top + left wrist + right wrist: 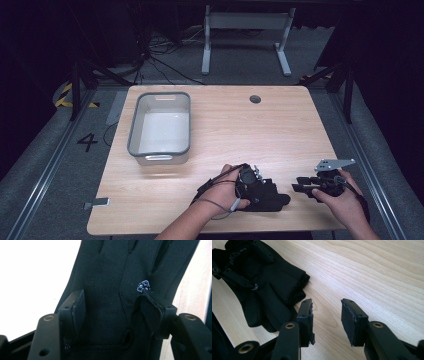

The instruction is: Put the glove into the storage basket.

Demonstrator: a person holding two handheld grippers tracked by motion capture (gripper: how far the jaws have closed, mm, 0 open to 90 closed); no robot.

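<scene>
Black glove [267, 196] lies flat on the wooden table [250, 130], near edge, a bit right of centre. Fingers point right in the high view.

Left gripper [255, 192] sits right over the glove, hand wrapped round its body, cable looping off to the near left. In the left gripper view its jaws stand wide apart with the glove [117, 290] lying between and under them. Left pad [76, 310] looks clear of the fabric. Right pad [150, 312] is just beside or against a raised fold next to the small white logo [143, 286]; can't tell if it's actually touching. No pinch on the cloth that I can see, so I read it as open, nothing held.

Right gripper [306, 189] is just right of the glove's fingertips, low over the table, grey three-cornered plate [334, 163] on top. In the right gripper view its jaws are spread wide with only bare wood [372, 277] between the pads. Glove [269, 292] lies left of the left jaw, close but apart. Holding nothing.

Grey-rimmed white bin [161, 128] sits far left on the table, well apart from both grippers and the glove. Round cable hole [255, 99] at the far edge, centre-right.
</scene>
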